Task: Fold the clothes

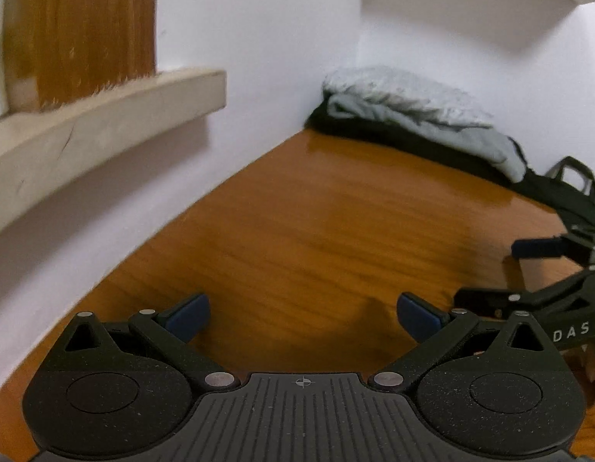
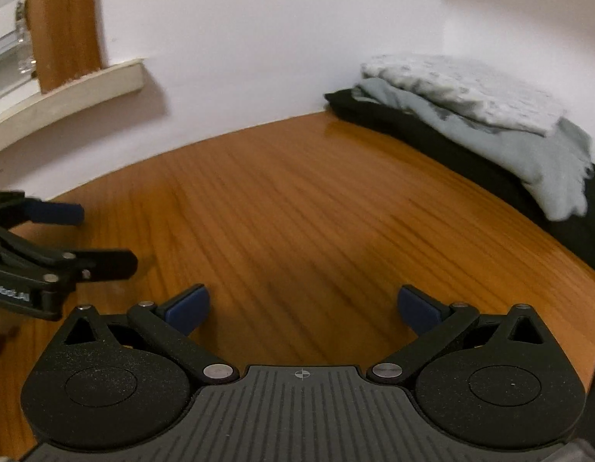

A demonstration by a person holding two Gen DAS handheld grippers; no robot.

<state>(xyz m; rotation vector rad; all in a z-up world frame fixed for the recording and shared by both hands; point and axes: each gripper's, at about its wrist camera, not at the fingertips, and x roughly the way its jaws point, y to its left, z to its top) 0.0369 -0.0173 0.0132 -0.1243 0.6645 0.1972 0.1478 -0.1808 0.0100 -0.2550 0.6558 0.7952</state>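
A glossy orange-brown wooden table (image 2: 297,211) runs into a white wall corner, with a pale stone window ledge (image 1: 105,111) jutting out on my left. Nothing lies between my tools and the clothes pile (image 2: 490,127): a speckled fuzzy grey piece on top, a smooth grey-green one beneath, black fabric at the bottom, pushed against the far wall. My left gripper (image 1: 303,317) and right gripper (image 2: 303,310) both hover over bare wood, blue-padded jaws spread wide, holding nothing.
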